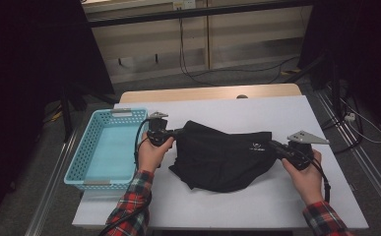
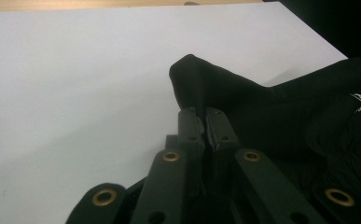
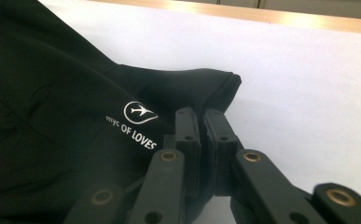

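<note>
Two tongs, both clamped on the same black garment (image 1: 221,156): the left tongs (image 1: 179,132) pinch its left corner, the right tongs (image 1: 272,145) pinch the right edge beside the white logo (image 3: 135,122). The cloth sags between them onto the white surface (image 1: 237,109), looks partly lifted. A blue basket (image 1: 106,148) sits left of the left tongs.

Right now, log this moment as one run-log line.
left claw: shut on black garment | right claw: shut on black garment | garment: stretched between them over white table | blue basket: left
</note>
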Available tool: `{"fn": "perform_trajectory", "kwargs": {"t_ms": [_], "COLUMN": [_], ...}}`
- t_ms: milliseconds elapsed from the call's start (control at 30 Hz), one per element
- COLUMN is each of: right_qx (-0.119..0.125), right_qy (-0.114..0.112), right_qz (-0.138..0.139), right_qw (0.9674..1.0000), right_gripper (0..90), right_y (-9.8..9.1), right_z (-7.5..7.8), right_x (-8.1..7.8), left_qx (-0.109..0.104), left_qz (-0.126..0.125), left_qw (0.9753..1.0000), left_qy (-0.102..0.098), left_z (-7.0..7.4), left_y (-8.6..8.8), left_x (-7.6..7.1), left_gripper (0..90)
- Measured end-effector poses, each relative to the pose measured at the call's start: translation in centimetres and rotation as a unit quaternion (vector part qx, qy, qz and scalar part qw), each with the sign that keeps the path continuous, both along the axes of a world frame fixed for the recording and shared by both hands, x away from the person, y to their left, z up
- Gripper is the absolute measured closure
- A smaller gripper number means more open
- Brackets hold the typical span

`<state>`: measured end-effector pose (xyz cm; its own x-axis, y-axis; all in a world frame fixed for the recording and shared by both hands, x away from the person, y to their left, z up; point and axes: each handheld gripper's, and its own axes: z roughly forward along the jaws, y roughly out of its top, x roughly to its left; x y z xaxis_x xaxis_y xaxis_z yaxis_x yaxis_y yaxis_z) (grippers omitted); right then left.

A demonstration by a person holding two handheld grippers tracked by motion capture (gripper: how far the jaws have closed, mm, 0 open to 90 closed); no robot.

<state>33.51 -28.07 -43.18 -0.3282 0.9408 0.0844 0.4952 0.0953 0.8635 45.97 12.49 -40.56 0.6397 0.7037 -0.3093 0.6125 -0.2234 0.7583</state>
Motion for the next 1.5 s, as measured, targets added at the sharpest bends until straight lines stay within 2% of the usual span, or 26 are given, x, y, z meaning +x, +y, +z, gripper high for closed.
{"fn": "perform_trajectory", "kwargs": {"t_ms": [400,867,1267,1500], "right_qx": [0.002,0.001,0.005,0.0], "right_qy": [-0.017,-0.049,-0.059,-0.068], "right_qz": [0.02,0.039,0.038,0.04], "right_qw": [0.9996,0.998,0.9975,0.9969], "right_gripper": [85.7,85.6,85.7,85.7], "right_y": [0.3,0.8,0.8,1.1], "right_z": [1.0,4.1,5.2,5.9], "right_x": [0.2,1.4,1.7,2.2], "left_qx": [-0.003,-0.011,-0.019,-0.014], "left_qz": [-0.002,0.005,0.011,0.008], "left_qw": [1.0,0.9995,0.999,0.9989], "left_qy": [-0.007,-0.029,-0.04,-0.044], "left_z": [0.9,3.8,5.2,5.8], "left_y": [0.2,1.1,1.8,1.8], "left_x": [-0.3,-0.8,-1.0,-0.8], "left_gripper": [86.4,86.4,86.4,86.4]}}
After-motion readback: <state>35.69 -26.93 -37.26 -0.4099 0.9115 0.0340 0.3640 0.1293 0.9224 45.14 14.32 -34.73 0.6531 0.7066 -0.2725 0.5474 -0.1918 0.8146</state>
